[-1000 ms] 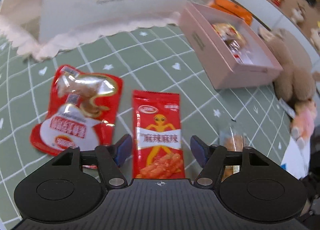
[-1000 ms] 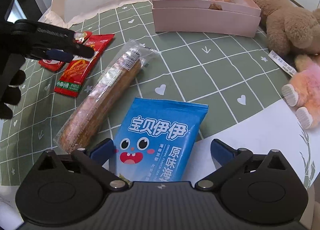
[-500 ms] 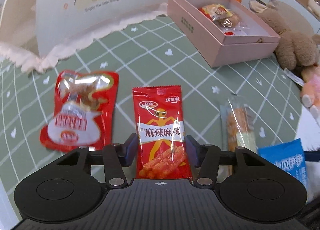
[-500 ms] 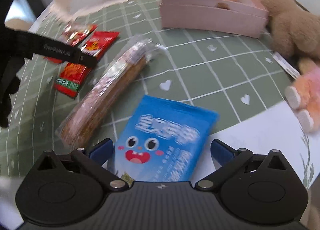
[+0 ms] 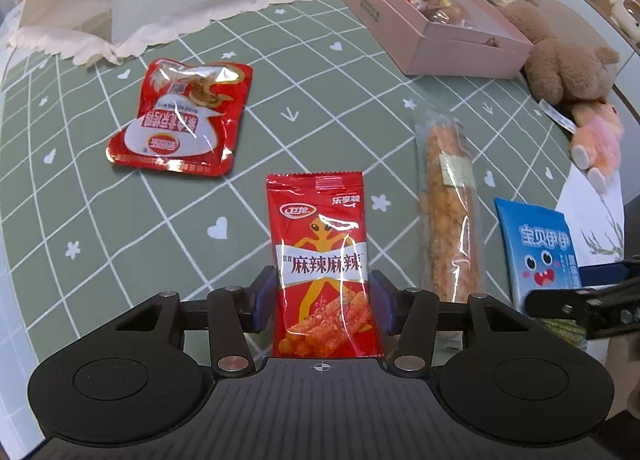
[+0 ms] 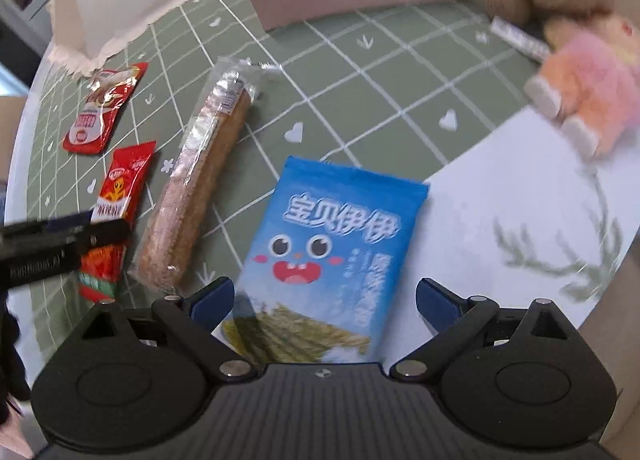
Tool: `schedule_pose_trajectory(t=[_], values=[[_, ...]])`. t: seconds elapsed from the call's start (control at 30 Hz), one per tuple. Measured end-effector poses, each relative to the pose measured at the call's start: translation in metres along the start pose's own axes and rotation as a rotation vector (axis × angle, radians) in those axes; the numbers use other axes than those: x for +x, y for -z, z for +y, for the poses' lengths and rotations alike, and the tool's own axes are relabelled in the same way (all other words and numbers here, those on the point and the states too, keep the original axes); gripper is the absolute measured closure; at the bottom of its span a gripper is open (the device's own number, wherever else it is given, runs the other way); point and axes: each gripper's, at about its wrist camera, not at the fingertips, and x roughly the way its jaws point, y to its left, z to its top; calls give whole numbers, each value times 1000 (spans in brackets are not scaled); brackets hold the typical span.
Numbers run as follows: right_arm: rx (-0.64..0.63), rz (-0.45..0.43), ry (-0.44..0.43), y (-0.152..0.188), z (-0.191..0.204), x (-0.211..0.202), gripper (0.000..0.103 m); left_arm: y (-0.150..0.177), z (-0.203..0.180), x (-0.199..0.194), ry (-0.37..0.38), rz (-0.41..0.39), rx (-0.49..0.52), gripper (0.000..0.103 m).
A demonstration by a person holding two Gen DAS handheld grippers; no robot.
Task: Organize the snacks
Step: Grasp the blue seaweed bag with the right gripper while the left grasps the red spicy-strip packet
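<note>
Left gripper (image 5: 322,302) pinches the red spicy strip packet (image 5: 322,256); right gripper (image 6: 324,300) gapes wide around the blue seaweed pack (image 6: 332,244).

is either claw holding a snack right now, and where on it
The left claw grips the red spicy-strip packet by the side edges of its lower half. The right claw is open around the blue seaweed packet, holding nothing.
</note>
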Motion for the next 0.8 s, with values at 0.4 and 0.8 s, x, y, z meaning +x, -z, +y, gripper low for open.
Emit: schedule_pose_trajectory(t=[0.4, 0.8], values=[[-203, -32, 124, 6, 32, 6, 19, 1, -8, 1, -8, 3, 43, 40], [-137, -355, 139, -31, -10, -97, 20, 9, -6, -4, 36, -37, 38, 52]])
